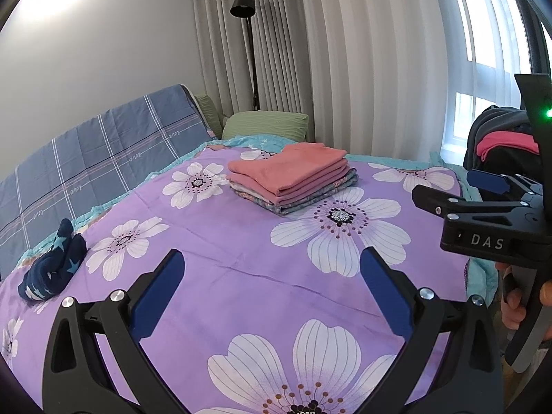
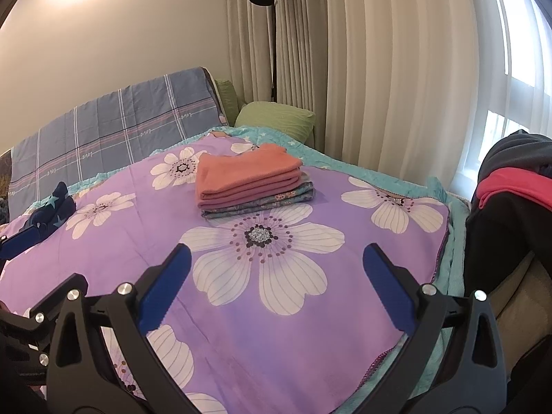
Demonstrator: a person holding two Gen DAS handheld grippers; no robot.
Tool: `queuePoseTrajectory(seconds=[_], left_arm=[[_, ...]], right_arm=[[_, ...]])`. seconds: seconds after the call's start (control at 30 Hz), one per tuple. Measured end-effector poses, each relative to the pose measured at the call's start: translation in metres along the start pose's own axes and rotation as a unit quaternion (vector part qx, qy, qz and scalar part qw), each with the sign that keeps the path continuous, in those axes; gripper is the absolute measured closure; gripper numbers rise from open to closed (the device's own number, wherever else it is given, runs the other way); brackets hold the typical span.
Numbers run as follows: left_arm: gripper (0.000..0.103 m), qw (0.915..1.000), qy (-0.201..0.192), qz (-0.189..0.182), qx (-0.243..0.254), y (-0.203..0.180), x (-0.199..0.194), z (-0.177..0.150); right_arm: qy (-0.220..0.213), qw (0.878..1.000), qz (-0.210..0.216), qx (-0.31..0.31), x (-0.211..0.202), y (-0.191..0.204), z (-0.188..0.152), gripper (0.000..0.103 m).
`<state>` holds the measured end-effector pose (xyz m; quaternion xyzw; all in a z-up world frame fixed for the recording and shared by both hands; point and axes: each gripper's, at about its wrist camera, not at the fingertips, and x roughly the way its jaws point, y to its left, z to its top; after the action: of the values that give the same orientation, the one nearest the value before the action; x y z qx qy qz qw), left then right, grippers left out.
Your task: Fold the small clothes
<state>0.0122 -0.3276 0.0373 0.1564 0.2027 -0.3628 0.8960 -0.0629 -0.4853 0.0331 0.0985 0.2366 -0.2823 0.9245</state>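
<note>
Clothes already folded sit as a neat stack (image 1: pixel 289 177) toward twelve o'clock on the purple flowered bedspread (image 1: pixel 241 262), salmon pieces on top of patterned ones. What looks left to fold is the dark navy star-print garment (image 1: pixel 51 269), bunched up at about nine o'clock near the bed's left edge, well apart from the stack. Both tools are empty: your left gripper (image 1: pixel 270 286) and right gripper (image 2: pixel 276 281) hover with jaws spread wide over bare bedspread. Bring the left one to the navy bundle first, pinch a single layer at an edge, not the whole lump, and drag it to the open middle before spreading. At three o'clock, a heap of dark and pink clothing (image 2: pixel 510 186) may hold more pieces.
</note>
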Motion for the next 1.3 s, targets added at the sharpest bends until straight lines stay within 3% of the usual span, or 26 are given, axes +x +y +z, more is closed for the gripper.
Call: queuePoseTrajectory(seconds=[1.3], left_arm=[[0.001, 0.9998, 0.009, -0.006, 0.016, -0.0068, 0.0019, -0.0027]], right_arm=[[0.009, 1.000, -0.003, -0.003, 0.0045, -0.0001, -0.0034, 0.002]])
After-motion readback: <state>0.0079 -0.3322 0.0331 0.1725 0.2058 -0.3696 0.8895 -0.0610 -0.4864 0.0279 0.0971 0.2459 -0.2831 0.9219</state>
